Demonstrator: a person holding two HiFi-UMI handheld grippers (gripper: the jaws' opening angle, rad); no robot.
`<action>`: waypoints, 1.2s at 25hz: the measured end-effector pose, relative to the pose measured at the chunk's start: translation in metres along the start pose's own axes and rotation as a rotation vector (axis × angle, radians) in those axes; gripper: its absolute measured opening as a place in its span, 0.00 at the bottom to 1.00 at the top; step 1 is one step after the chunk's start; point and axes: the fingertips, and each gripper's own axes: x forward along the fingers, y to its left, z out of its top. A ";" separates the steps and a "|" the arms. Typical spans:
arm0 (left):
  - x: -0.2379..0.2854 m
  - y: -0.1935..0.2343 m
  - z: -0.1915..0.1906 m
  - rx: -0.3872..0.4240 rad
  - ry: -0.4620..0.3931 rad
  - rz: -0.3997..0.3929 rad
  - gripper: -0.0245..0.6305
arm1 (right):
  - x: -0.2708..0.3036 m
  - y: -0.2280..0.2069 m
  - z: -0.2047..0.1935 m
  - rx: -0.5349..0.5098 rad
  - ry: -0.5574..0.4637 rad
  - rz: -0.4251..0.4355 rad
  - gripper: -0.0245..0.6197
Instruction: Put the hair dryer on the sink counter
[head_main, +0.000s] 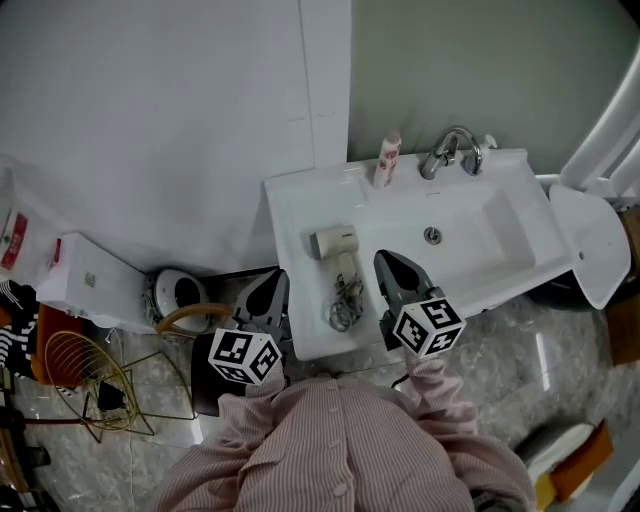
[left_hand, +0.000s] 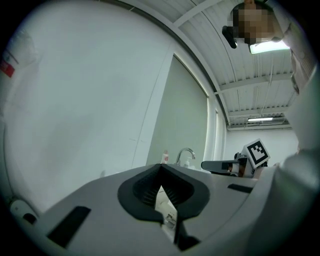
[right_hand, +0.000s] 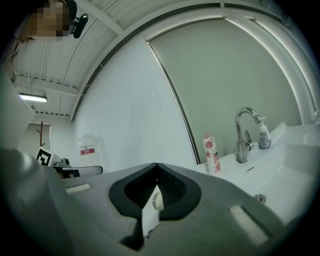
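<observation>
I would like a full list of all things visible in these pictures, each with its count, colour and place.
sink: one, white, against the wall
faucet: one, chrome, at the sink's back edge
bottle: one, white and pink, upright, left of the faucet
dispenser: one, small, white, on the faucet's other side
hair dryer: one, cream, lying on the sink counter left of the basin
cord: one, grey, bundled in front of the hair dryer
box: one, white, left of the sink
wire basket: one, gold, far left
left gripper: jaws together, empty, at the counter's front left
right gripper: jaws together, empty, right of the cord
</observation>
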 end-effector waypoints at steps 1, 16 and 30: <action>-0.002 0.000 0.002 0.000 -0.007 0.004 0.03 | -0.002 -0.001 0.002 0.002 -0.007 -0.002 0.05; -0.014 0.003 0.000 0.000 -0.010 0.034 0.03 | -0.021 -0.010 0.006 0.015 -0.028 -0.050 0.05; -0.018 0.010 -0.002 -0.001 -0.008 0.059 0.03 | -0.031 -0.020 0.006 0.018 -0.048 -0.095 0.05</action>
